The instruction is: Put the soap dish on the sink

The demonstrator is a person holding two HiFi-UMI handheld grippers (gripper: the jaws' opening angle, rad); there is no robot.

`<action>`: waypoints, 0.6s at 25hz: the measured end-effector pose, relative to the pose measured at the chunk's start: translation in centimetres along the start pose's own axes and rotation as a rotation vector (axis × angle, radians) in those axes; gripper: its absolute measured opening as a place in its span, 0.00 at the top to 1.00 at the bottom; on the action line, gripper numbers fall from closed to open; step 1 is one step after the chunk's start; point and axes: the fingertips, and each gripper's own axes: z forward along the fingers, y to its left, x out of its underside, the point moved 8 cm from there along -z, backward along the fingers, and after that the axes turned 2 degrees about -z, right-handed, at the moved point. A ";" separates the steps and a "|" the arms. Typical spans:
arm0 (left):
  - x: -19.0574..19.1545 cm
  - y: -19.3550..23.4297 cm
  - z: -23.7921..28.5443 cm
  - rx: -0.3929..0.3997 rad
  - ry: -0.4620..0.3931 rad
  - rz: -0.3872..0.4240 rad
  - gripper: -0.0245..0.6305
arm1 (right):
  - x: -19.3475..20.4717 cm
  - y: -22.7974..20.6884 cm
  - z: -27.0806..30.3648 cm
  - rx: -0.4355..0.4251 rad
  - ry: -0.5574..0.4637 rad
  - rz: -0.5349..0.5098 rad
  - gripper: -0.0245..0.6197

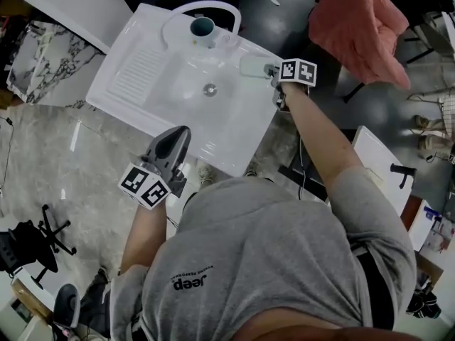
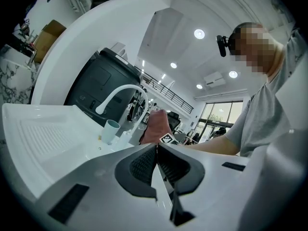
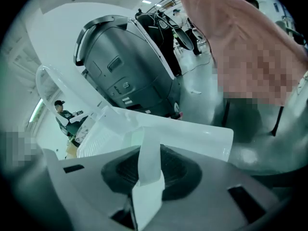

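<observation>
White sink (image 1: 160,94): glossy, smooth, ribbed at left. Its drain (image 1: 210,89): shiny metal. The soap dish (image 1: 252,66): pale translucent plastic. Pink cloth (image 1: 355,23), far right: matt, folded. Grey floor (image 1: 64,155): polished, reflective.

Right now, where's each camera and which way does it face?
Head view: head-mounted, steeply down at the sink; shows torso, arms, left hand-held gripper, right hand-held gripper.
Left gripper view: on that hand-held gripper, along its shut jaws toward the faucet; shows the right arm.
Right gripper view: rides its hand-held gripper, along jaws clamped on the soap dish.
Shared by head and left gripper views: cup.
</observation>
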 end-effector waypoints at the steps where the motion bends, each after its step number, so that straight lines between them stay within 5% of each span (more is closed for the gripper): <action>1: 0.1 0.1 0.0 0.000 0.001 -0.004 0.93 | 0.0 0.0 0.3 0.017 -0.003 0.004 0.75; 9: 0.3 0.9 -0.6 -0.007 -0.001 -0.033 0.93 | 0.5 -0.3 2.0 0.166 0.043 -0.032 0.71; 15: 0.1 1.6 -1.1 -0.015 -0.007 -0.048 0.93 | 0.9 -1.7 2.2 0.369 0.085 -0.136 0.86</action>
